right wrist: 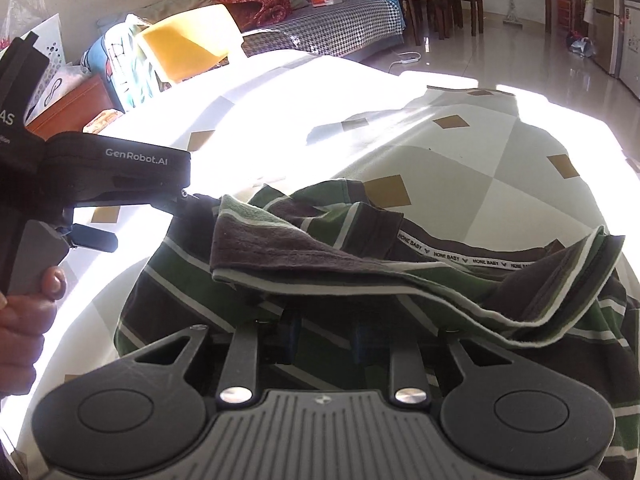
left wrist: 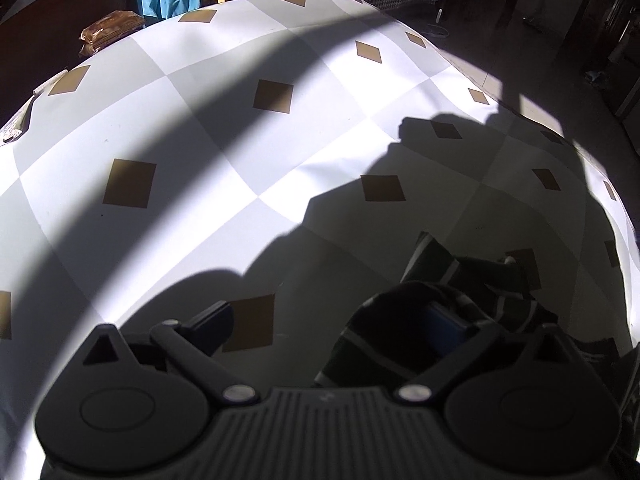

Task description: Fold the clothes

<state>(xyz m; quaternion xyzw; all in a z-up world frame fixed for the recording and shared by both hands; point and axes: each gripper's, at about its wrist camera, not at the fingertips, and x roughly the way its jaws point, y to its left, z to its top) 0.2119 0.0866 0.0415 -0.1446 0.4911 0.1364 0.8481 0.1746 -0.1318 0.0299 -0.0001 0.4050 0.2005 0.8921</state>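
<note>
Sunlit table point(right wrist: 500, 184) under a checked cloth with brown diamonds carried the work; hard shadow bands crossed it. Nearest the right wrist camera, the right gripper point(right wrist: 326, 338) stood with jaws narrowed, a raised fold of the striped garment point(right wrist: 320, 256) draped across them; the pads seemed to pinch that fold, though the cloth hid the contact. Garment green, brown and white, bunched near the table's near edge, a printed neck tape showing. Left gripper point(left wrist: 332, 320) had its jaws spread wide: one finger point(left wrist: 212, 320) over bare cloth, the other at the garment's edge, nothing clamped. A hand point(right wrist: 24, 316) held its grip. Beyond the far edge stood a yellow chair point(right wrist: 188, 44), farther off a houndstooth sofa point(right wrist: 336, 28).
</note>
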